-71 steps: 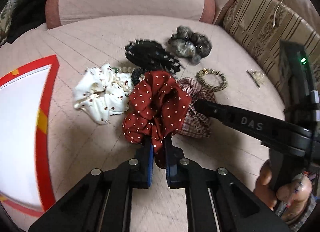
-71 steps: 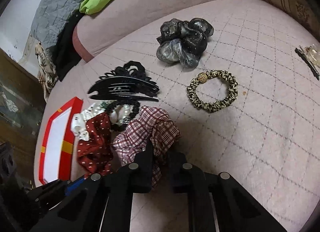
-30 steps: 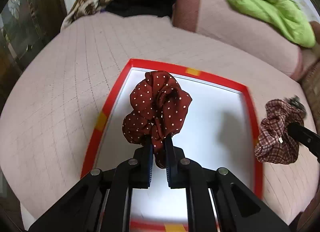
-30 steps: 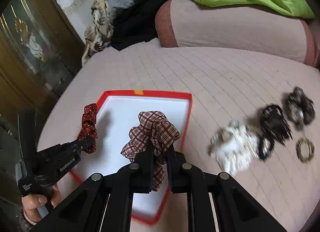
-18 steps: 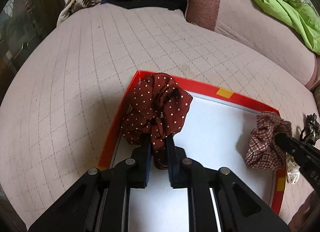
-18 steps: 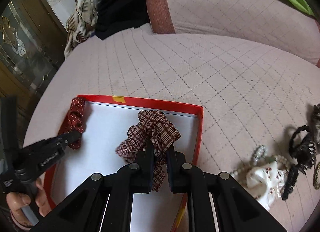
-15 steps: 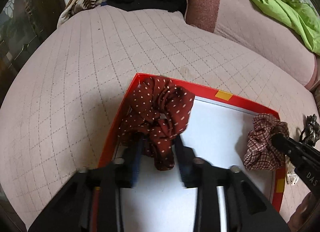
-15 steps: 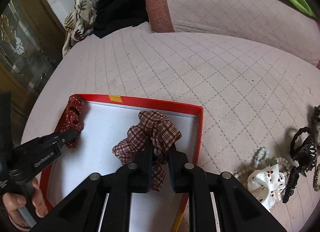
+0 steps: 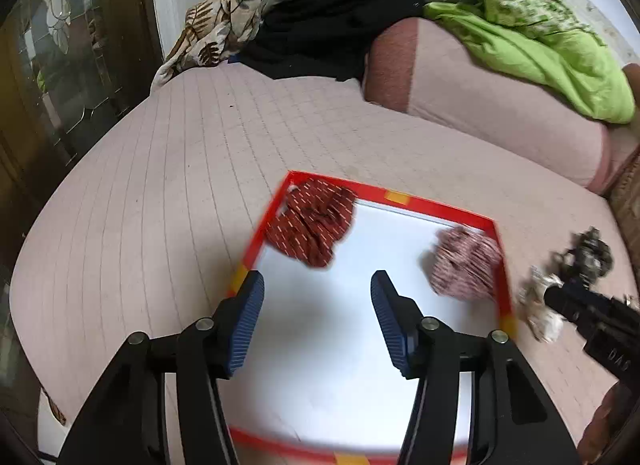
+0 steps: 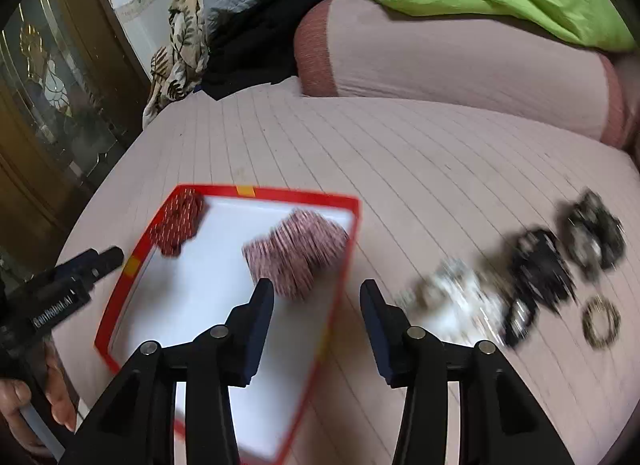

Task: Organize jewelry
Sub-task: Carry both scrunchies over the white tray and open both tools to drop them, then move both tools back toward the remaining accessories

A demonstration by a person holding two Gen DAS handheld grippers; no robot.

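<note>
Covering most of the view: pink quilted sofa seat (image 9: 168, 193), bolster cushion (image 10: 460, 61) along the back with a green cloth (image 9: 540, 45) draped on it. Red-rimmed white tray (image 9: 400, 199) lies flat on the seat, wide bare quilting to its left and behind. Left gripper (image 9: 316, 297): jaws have just been opening, now apart, nothing between them, over bare white tray floor. Red dotted scrunchie (image 9: 312, 231) lies in the tray's far left corner, touching the rim, just ahead of the left finger. Right gripper (image 10: 316, 305): jaws also just been opening, apart and empty, straddling the tray's right rim. Plaid scrunchie (image 10: 298, 251) lies inside the tray against that rim, just ahead of the left finger. Outside to the right, blurred: white scrunchie (image 10: 456, 305), black claw clip (image 10: 538, 269), dark scrunchie (image 10: 596, 235), gold-patterned hair tie (image 10: 600, 321).
</note>
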